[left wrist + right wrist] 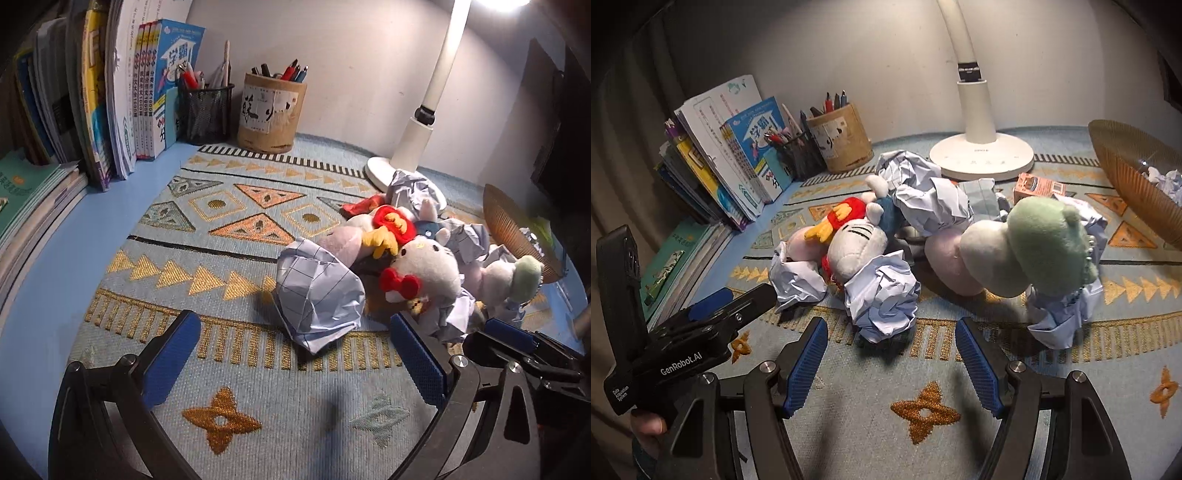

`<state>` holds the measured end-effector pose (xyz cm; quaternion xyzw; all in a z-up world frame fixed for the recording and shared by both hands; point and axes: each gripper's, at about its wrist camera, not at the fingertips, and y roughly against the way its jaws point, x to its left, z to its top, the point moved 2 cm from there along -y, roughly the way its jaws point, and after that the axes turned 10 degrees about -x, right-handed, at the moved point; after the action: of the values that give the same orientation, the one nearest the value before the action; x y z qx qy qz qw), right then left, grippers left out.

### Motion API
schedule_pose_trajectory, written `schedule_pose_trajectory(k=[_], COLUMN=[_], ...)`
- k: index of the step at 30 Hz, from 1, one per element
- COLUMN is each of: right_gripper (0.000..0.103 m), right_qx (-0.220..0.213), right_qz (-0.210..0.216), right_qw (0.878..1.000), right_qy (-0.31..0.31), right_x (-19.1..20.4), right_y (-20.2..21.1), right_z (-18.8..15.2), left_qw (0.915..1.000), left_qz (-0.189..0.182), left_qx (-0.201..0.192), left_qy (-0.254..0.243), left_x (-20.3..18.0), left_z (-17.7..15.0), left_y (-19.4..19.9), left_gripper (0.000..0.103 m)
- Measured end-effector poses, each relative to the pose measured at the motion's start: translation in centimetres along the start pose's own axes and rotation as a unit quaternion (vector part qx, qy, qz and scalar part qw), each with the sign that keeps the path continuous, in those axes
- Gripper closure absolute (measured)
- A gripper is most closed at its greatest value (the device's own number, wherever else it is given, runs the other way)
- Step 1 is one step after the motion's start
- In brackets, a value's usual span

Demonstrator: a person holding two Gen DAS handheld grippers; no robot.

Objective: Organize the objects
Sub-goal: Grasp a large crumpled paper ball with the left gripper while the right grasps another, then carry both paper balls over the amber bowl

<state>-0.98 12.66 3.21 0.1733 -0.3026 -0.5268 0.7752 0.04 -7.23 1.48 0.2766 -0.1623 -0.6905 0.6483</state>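
Left of the white desk lamp, upright paperback books line the desk edge, then a black mesh pen pot and a tan bamboo pen cup. In front of the lamp lies the heap: crumpled lined paper balls and a white plush cat with red bow. The left gripper gapes wide, holding nothing; the right gripper stands half-spread, also holding nothing. Right of the lamp leans an amber ribbed bowl

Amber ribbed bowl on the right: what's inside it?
In the amber bowl, the right wrist view shows a few crumpled paper balls against the far wall. The near rim hides the bottom, so anything lower down cannot be seen.
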Motion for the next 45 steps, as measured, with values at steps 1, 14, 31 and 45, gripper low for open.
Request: schedule_pose_trajectory(k=[1, 14, 31, 45], right_gripper=[0.032, 0.038, 0.061, 0.061], right_qx=[0.004, 0.022, 0.023, -0.051], right_qz=[0.0, -0.024, 0.016, 0.021], right_qw=[1.0, 0.999, 0.999, 0.998], right_qy=[-0.005, 0.036, 0.034, 0.041], right_x=[-0.2, 0.4, 0.8, -2.0], right_y=[-0.5, -3.5, -2.4, 5.8], right_z=[0.1, 0.6, -0.1, 0.8], left_qw=[1.0, 0.9986, 0.9982, 0.9923], left_qz=[0.003, -0.005, -0.052, -0.096], left_qx=[0.004, 0.051, -0.01, -0.075], left_qy=[-0.005, -0.008, 0.028, 0.025], left_x=[-0.1, -1.2, 0.0, -4.4], left_z=[0.1, 0.0, 0.4, -1.0], left_y=[-0.3, -3.4, -1.1, 4.7], left_gripper=[0.001, 0.027, 0.049, 0.049])
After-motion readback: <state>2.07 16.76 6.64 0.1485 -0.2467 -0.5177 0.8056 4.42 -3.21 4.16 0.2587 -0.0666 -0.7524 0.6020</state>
